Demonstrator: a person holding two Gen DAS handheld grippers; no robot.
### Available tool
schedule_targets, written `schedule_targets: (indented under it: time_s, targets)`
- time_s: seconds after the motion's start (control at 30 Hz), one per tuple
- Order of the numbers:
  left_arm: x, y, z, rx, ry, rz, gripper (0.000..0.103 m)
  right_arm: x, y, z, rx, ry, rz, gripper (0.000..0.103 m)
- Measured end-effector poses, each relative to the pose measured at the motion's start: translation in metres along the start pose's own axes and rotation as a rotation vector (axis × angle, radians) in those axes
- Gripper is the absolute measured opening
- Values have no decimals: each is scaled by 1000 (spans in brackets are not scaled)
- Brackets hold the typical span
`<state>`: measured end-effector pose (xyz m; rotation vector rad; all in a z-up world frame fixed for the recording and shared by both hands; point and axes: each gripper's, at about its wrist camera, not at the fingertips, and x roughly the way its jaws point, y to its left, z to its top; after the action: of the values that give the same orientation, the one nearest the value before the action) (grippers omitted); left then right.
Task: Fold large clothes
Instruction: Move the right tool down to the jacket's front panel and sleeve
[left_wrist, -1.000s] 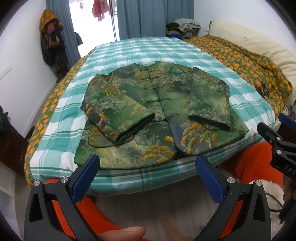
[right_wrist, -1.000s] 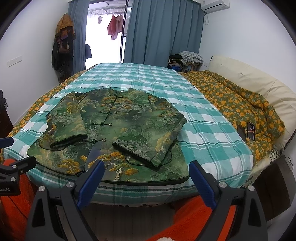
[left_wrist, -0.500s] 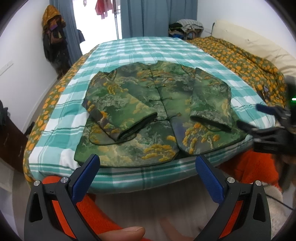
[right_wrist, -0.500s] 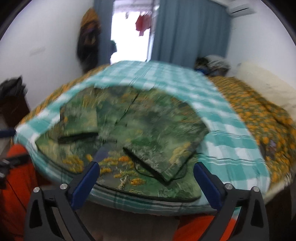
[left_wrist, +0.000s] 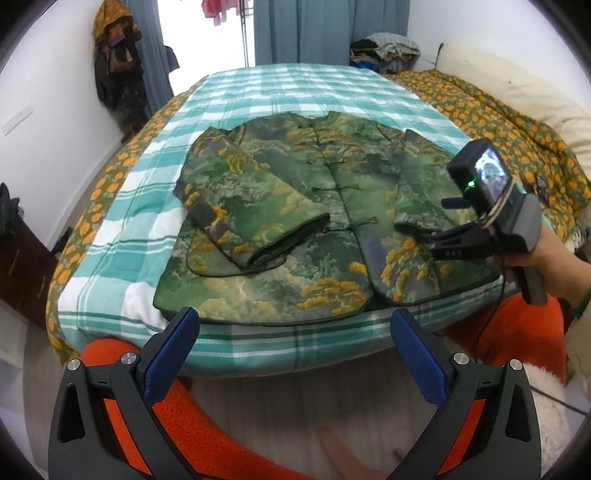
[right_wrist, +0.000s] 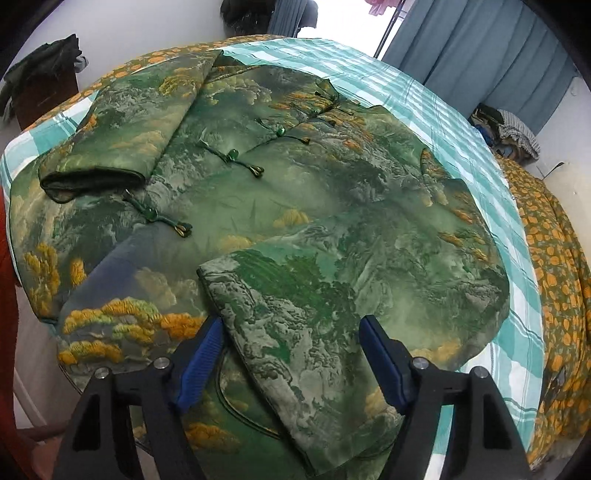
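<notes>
Left wrist view: the left tool (left_wrist: 295, 332), spread and empty, hangs off the bed's (left_wrist: 236, 92) near edge; a hand (left_wrist: 546, 266) angles the right tool down over the green jacket (left_wrist: 280, 221) lying flat.

Right wrist view: the right tool (right_wrist: 291, 336), closing, straddles the jacket's folded sleeve (right_wrist: 295, 314), pads not yet pressing.

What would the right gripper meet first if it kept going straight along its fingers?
Most likely the folded sleeve of the green jacket: the right gripper straddles its cuff end, jaws closing, pads apparently not yet pressing it.
</notes>
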<state>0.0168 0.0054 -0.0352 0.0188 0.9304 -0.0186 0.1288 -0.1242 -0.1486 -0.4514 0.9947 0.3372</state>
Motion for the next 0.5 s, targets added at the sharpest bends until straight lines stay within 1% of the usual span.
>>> schedule_targets:
  time_s: [0.1,0.17,0.23,0.33,0.5]
  targets:
    - [9,1,1,-15,32,-7,103,-6,6,-2,-16,6,-23,78]
    - [14,2,1,-20,56,-18,102,0,8,-1,-25,26,-38,78]
    - [16,1,0,-17,63,-18,102,7,8,-1,-32,35,-70,78]
    - [16,1,-1,-17,65,-9,102,12,5,1,-26,41,-67,78]
    - [20,1,-1,-22,83,-7,102,17,8,2,-51,42,-83,78]
